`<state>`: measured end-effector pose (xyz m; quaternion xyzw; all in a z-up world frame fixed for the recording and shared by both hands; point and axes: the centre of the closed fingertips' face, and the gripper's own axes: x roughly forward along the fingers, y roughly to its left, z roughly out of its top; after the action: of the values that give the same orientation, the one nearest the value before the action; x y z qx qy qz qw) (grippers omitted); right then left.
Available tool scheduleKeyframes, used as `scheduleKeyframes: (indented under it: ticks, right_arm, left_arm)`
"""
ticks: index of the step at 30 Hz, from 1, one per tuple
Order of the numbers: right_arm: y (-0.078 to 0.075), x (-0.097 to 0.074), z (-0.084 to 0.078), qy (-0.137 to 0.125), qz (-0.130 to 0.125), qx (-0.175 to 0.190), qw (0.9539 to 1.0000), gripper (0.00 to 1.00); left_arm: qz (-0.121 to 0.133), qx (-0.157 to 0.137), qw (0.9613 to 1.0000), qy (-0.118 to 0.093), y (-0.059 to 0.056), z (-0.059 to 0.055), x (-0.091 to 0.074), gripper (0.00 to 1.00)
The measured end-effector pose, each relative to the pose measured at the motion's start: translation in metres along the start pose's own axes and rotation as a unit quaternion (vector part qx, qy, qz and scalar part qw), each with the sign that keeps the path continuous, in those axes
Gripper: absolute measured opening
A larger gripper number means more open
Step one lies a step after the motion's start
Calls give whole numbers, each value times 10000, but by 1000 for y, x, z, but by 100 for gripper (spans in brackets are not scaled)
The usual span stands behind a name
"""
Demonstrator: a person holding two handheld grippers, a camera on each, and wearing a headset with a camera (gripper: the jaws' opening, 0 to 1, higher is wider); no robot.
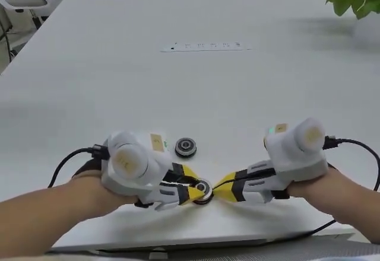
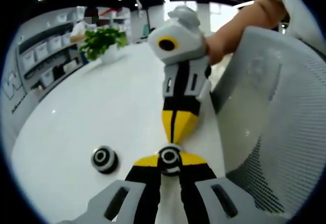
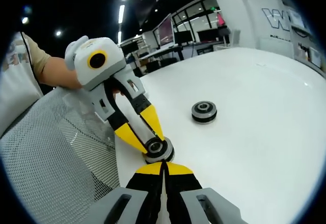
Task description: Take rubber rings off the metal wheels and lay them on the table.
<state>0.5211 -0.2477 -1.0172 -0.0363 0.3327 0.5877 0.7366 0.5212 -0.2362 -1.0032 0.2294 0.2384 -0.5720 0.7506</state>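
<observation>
Left tongs [image 2: 170, 160] clamp a wheel [image 3: 159, 148]; right tongs [image 3: 164, 166], together, touch it.

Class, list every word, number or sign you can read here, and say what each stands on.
"W": large letter on the wall; what follows it is unreadable.
Strip on the table: markings too small to read.

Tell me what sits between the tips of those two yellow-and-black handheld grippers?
A small round metal wheel, clamped by the left gripper; the right gripper meets it with shut tips. The head view shows it.
</observation>
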Motion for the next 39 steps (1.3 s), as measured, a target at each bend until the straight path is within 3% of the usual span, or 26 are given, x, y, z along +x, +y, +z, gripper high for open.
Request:
scheduleKeyframes:
  ticks: [9,18,24,30,35,37,39]
  right_arm:
    - [1,-2,1,-160,105,809,9965,0]
    - [2,-2,1,-161,161,1311,9911,0]
    - [3,-2,0,-179,219,1404,9897,0]
    - [3,-2,1,-175,177,1171,9928,0]
    - [2,-4,3,-333,240,1534,9873,0]
    - [4,-6,12,-589,332,1758,9821,0]
    - [5,-5,8,-472,284,1640,9849,0]
  left_arm:
    - [11,-12,10000,-1,0,0,0,13]
    - [22,-19,10000,-2,0,0,0,13]
    - [33,-29,10000,-1,0,0,0,13]
    - [49,-36,10000,6,0,0,0,13]
    - [60,-40,10000,17,0,0,0,13]
    - [63,-41,10000,18,0,0,0,13]
    - [71,-42,10000,17,0,1,0,13]
